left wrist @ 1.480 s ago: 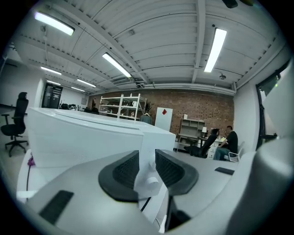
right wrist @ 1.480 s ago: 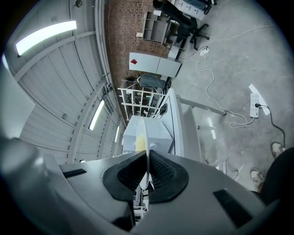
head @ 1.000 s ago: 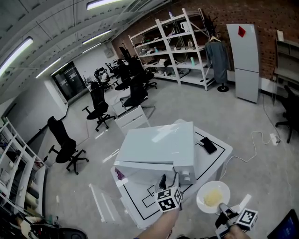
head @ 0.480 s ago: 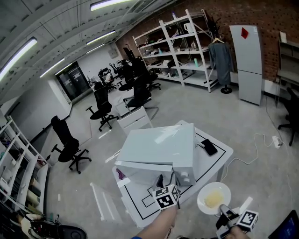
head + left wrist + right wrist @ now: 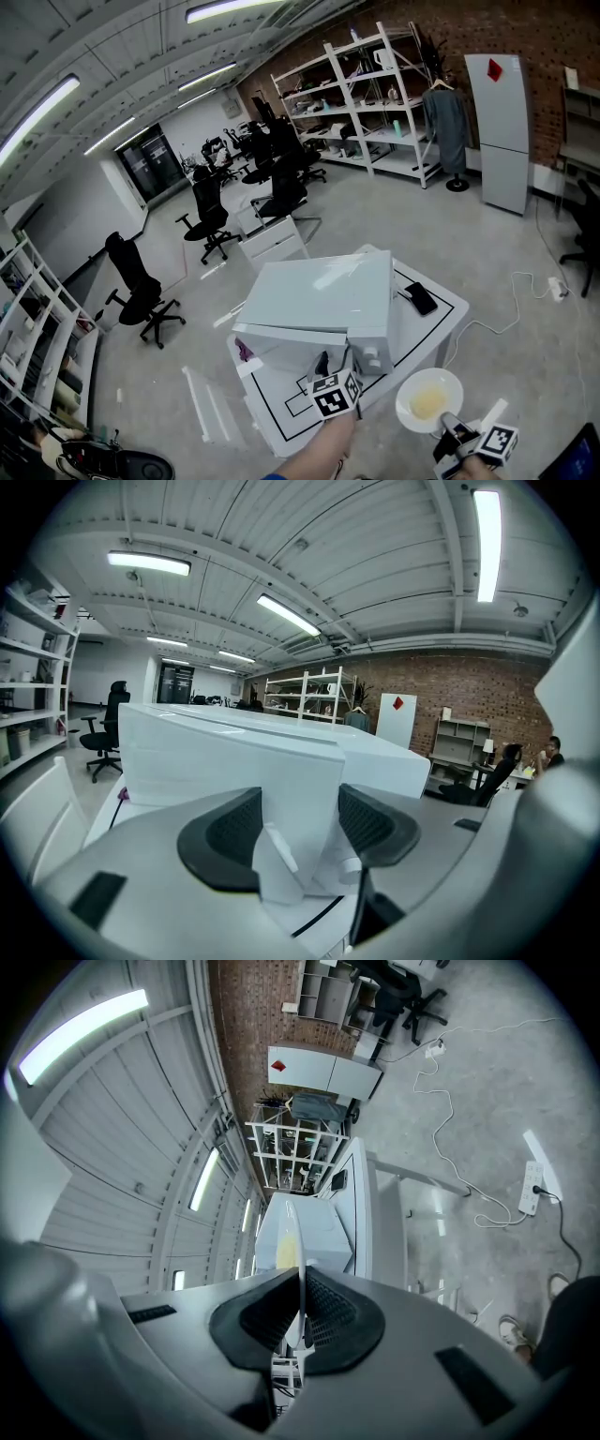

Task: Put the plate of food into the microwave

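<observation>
holding the plate point(image 5: 428, 398) by its near rim, the right tongs point(image 5: 302, 1302) are pressed together on it, with the yellowish food point(image 5: 427, 401) lying in the middle. the plate hangs roughly flat at the lower right of the head view, off the worktop point(image 5: 441, 314) and clear of the microwave point(image 5: 319, 300). the left tongs point(image 5: 300, 817) stand spread at the microwave's front corner, a white edge of it between the jaws but not clearly gripped. the step in hand looks like getting the door open; whether it is already ajar i cannot tell. next, the door likely has to swing wide before the plate goes in flat. open floor lies around the worktop's lower edges, and the phone point(image 5: 419, 296) at centre right sits out of the way.
</observation>
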{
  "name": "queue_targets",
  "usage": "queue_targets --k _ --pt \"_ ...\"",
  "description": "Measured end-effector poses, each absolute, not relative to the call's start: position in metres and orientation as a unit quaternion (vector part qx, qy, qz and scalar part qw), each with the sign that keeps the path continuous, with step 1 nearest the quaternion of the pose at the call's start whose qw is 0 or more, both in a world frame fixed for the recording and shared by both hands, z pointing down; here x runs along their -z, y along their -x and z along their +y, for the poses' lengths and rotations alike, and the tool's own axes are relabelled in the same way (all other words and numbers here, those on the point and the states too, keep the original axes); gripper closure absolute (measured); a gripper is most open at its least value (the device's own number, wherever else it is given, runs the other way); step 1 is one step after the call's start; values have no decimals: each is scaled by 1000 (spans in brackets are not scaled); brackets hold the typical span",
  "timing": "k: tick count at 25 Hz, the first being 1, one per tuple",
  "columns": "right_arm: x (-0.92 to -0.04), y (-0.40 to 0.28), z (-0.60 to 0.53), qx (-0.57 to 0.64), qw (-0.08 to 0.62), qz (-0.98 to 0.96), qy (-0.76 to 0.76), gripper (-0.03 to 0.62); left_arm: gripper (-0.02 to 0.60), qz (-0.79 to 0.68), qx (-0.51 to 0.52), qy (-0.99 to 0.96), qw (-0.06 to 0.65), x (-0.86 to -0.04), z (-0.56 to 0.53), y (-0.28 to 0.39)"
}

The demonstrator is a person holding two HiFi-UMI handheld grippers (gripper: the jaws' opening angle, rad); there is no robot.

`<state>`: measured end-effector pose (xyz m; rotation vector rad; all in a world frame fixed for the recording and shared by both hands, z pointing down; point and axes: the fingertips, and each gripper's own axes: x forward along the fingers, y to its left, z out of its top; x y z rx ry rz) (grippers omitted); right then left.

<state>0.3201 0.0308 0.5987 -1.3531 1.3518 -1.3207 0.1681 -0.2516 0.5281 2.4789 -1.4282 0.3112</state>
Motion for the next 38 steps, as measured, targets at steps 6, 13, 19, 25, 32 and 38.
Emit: queue_targets --k 6,13,19,25,32,38 --pt "-600 -320 32 516 386 543 538 586 337 -490 -107 -855 131 -527 -244 -162" --pt "-598 -303 31 530 380 552 520 585 337 -486 -109 -858 128 -524 -223 -145" --pt "-600 -289 29 537 373 564 505 585 337 -485 -110 -860 118 -524 -203 -125" --pt "-603 -270 18 544 358 573 498 585 337 -482 -107 -861 123 -528 -185 -101" --pt "-598 -237 9 546 349 583 490 585 337 -473 -98 -865 135 -530 -160 -62" --pt "-594 -215 2 549 338 589 487 586 337 -474 -89 -865 142 -530 -146 -27"
